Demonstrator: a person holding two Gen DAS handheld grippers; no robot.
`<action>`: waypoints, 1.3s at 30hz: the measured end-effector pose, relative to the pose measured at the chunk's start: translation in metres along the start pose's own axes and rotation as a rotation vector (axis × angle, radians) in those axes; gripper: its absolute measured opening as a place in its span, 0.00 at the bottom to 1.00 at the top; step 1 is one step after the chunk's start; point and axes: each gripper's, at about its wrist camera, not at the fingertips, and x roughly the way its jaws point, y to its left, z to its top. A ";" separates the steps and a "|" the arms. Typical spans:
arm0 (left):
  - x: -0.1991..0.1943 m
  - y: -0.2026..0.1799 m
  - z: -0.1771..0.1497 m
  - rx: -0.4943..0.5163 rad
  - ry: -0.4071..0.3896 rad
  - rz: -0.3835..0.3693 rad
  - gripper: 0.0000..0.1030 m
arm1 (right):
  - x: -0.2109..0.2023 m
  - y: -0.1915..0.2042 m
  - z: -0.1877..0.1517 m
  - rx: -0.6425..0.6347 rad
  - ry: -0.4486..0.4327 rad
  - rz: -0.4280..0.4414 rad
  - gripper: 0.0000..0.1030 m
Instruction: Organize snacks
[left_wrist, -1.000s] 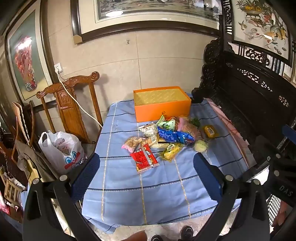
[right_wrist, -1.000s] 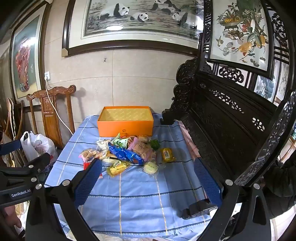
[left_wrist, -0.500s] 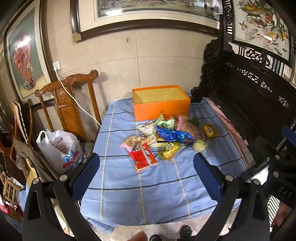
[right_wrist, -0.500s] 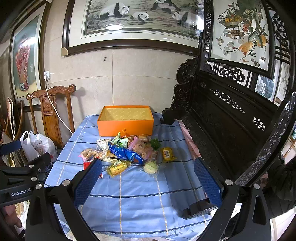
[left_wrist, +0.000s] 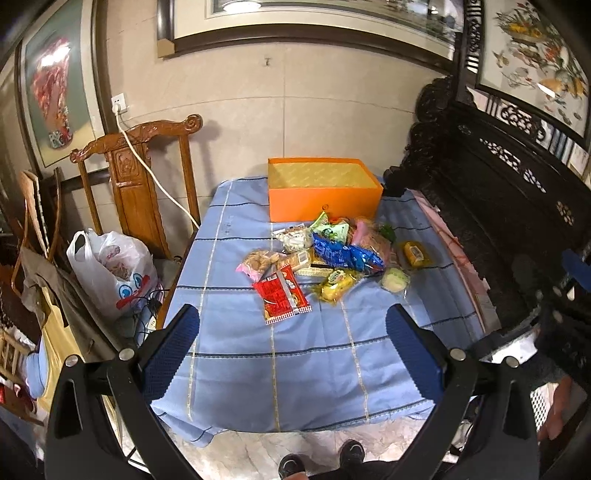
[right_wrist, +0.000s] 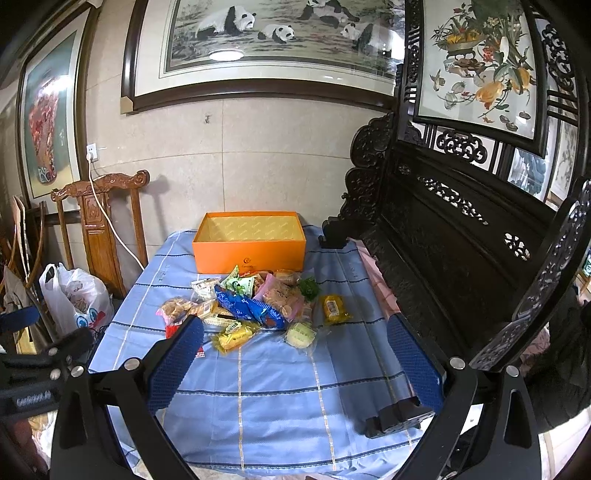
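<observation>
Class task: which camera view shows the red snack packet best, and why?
The left wrist view. There the red snack packet lies fully visible on the blue cloth, nearest the camera. In the right wrist view, the right gripper's fingers hide most of it.

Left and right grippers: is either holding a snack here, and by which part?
Nothing is held. The left gripper and right gripper both have their jaws spread wide and empty, short of the snack pile, which lies on the tablecloth.

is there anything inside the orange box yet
No, the orange box shows only its bare yellow lining, and the snack packets all lie on the blue tablecloth in front of it.
</observation>
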 end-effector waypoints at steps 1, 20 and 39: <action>-0.001 -0.002 -0.001 0.014 0.005 0.008 0.96 | 0.000 -0.002 0.004 0.001 -0.001 0.000 0.97; 0.008 -0.006 0.010 0.056 0.038 0.026 0.96 | -0.001 -0.004 0.007 -0.010 0.008 0.021 0.97; 0.019 -0.001 0.012 0.046 0.036 0.044 0.96 | 0.007 -0.003 0.006 -0.020 0.022 0.020 0.97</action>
